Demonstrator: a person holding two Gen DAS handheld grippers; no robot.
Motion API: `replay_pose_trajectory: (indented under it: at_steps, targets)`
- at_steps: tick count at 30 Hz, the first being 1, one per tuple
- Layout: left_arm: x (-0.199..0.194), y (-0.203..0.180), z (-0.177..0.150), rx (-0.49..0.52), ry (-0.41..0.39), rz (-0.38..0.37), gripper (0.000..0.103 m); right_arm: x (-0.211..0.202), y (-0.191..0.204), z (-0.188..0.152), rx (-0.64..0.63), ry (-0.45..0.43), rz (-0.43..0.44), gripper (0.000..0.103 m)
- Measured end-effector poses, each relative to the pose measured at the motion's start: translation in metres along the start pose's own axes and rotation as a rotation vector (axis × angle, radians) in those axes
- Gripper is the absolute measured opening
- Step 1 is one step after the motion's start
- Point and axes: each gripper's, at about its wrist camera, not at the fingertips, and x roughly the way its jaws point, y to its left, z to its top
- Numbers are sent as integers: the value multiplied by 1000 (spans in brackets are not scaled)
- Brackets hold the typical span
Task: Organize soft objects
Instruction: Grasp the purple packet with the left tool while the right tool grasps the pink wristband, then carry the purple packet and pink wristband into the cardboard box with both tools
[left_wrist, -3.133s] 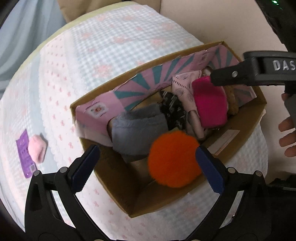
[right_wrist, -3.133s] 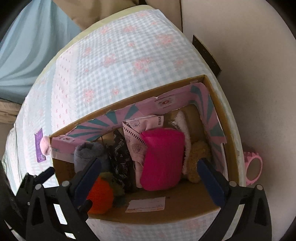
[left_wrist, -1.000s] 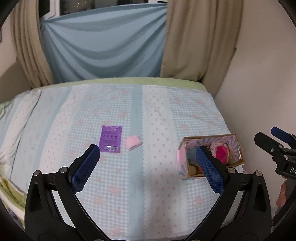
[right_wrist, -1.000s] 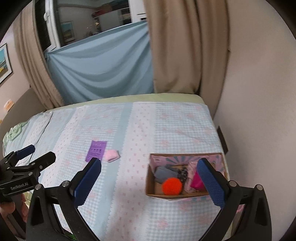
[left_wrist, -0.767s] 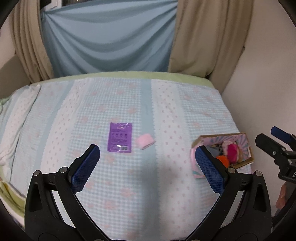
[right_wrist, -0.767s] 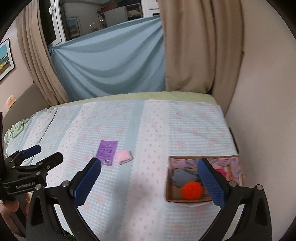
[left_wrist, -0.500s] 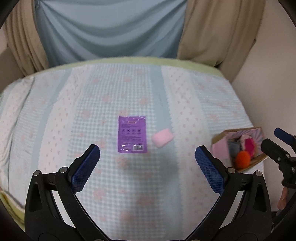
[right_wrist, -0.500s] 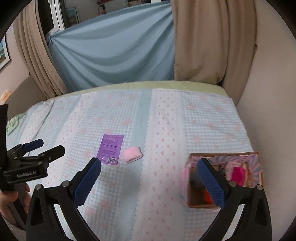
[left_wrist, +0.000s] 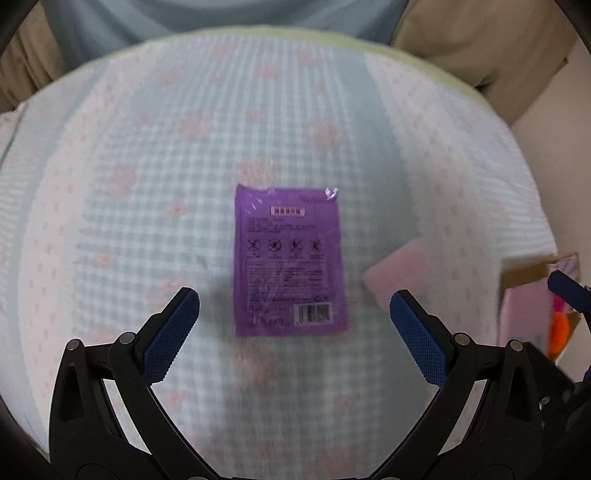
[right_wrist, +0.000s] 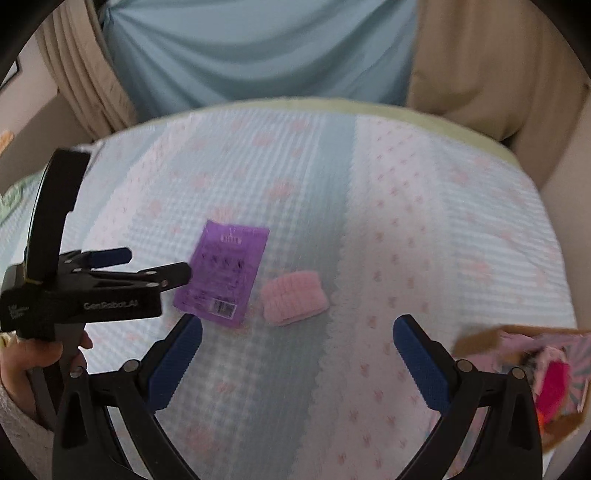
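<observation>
Left wrist view: left tongs (left_wrist: 293, 308) wide open, empty, hanging over the flat purple plastic sachet (left_wrist: 290, 260), which lies on the checked blue-and-pink bedspread (left_wrist: 155, 192). Sachet sits between the two blue pads, slightly far of them. Small pink ribbed fabric roll (left_wrist: 400, 271) lies just right of the sachet, apart from it. Brown cardboard box (left_wrist: 532, 280) at the far right edge, already holding soft things.

Right wrist view: right tongs (right_wrist: 297, 349) also open and empty, pointed at bedspread near the pink roll (right_wrist: 293, 297). Left tongs (right_wrist: 155, 267) hang beside the sachet's (right_wrist: 223, 273) left edge.

Likely step: pick up the sachet. It is thin and flat, so come down low, catch one edge, press into the bedding and close firmly; avoid pinching bedspread fabric.
</observation>
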Motion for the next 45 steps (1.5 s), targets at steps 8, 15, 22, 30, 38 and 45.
replay_pose_trajectory:
  at_steps: [8, 15, 22, 30, 38, 45]
  targets:
    - [82, 4, 0, 1, 70, 34, 102, 95, 4, 1, -97, 94, 0, 103]
    - [112, -5, -4, 70, 53, 99, 103, 146, 1, -2, -177, 148, 2, 98]
    - [115, -5, -1, 74, 44, 83, 97, 170, 5, -8, -242, 205, 86, 62]
    - [97, 24, 5, 18, -2, 52, 44, 166, 15, -5, -262, 165, 79, 46]
    - [83, 53, 9, -37, -7, 2, 28, 152, 13, -3, -190, 130, 89, 26]
    - [36, 43, 3, -44, -48, -7, 28, 122, 11, 10, -99, 75, 93, 24]
